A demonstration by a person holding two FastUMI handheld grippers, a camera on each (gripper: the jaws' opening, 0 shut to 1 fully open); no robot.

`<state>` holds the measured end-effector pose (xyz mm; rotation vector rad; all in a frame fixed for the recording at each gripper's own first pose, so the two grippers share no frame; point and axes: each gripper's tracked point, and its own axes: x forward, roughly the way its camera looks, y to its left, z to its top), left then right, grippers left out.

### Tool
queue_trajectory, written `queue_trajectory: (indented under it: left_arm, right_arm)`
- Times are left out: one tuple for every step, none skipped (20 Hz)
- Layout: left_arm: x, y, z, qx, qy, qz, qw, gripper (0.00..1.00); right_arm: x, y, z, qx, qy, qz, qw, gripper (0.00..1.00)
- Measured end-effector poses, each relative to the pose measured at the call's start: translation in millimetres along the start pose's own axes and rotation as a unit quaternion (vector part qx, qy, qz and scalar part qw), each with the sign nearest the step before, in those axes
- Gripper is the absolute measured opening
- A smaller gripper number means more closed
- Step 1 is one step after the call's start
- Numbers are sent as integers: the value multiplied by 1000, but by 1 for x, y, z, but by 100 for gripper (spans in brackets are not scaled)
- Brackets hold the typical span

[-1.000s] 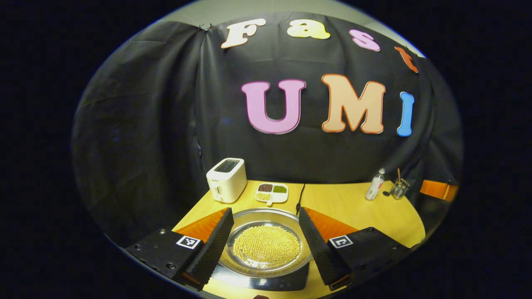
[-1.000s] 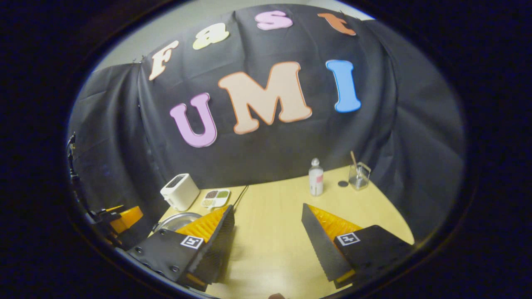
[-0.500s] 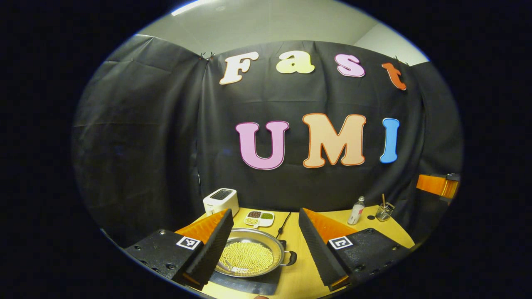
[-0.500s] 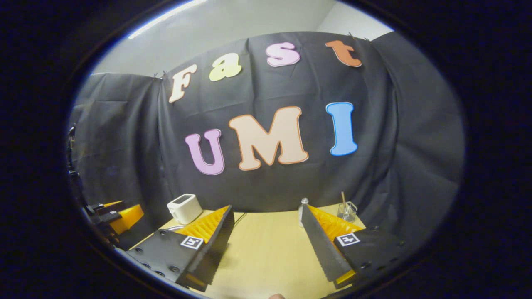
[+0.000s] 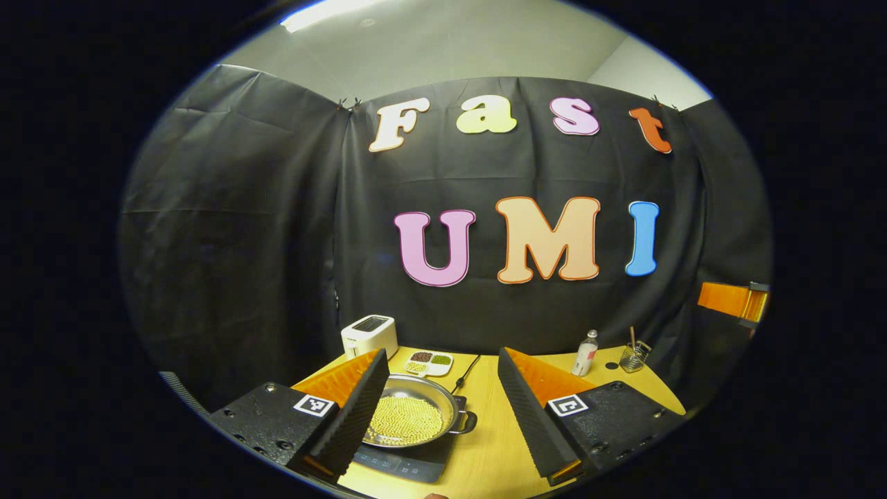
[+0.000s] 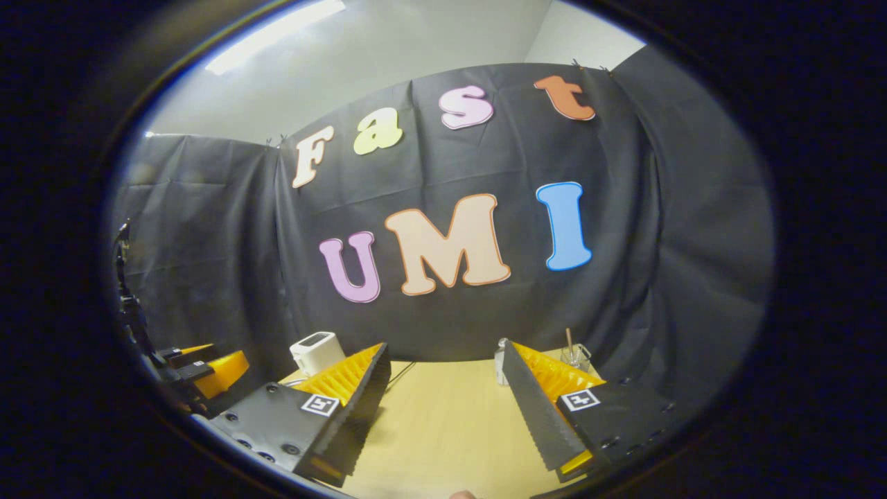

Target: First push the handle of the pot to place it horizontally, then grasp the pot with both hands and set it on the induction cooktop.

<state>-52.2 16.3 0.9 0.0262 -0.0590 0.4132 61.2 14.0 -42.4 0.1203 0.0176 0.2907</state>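
A shallow steel pot (image 5: 416,416) filled with yellow beans sits on the black induction cooktop (image 5: 409,463) on the wooden table. One small black side handle (image 5: 468,421) sticks out to the right of the pot. My left gripper (image 5: 440,416) is open, raised above and behind the pot, touching nothing. My right gripper (image 6: 443,409) is open over bare tabletop, well to the right of the pot. The left gripper (image 6: 208,366) appears at the left edge of the right gripper view.
At the table's back stand a white toaster (image 5: 369,335), a divided dish of beans (image 5: 429,362), a small bottle (image 5: 586,352) and a glass with a stick (image 5: 633,355). A black cord (image 5: 466,371) runs from the cooktop toward the wall.
Both grippers have pulled back and up from the table. The pot now looks smaller and farther off on the cooktop. Both stay open.
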Motion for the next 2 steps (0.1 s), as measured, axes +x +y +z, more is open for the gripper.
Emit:
queue_trajectory:
  left_arm:
    - [-2,-5,-1,1,1,-2,1000,93]
    - [-4,-9,-4,2,1,-2,1000,93]
  right_arm:
    - [-1,-2,1,-1,0,1,1000,92]
    - [-4,-4,1,-2,0,3,1000,92]
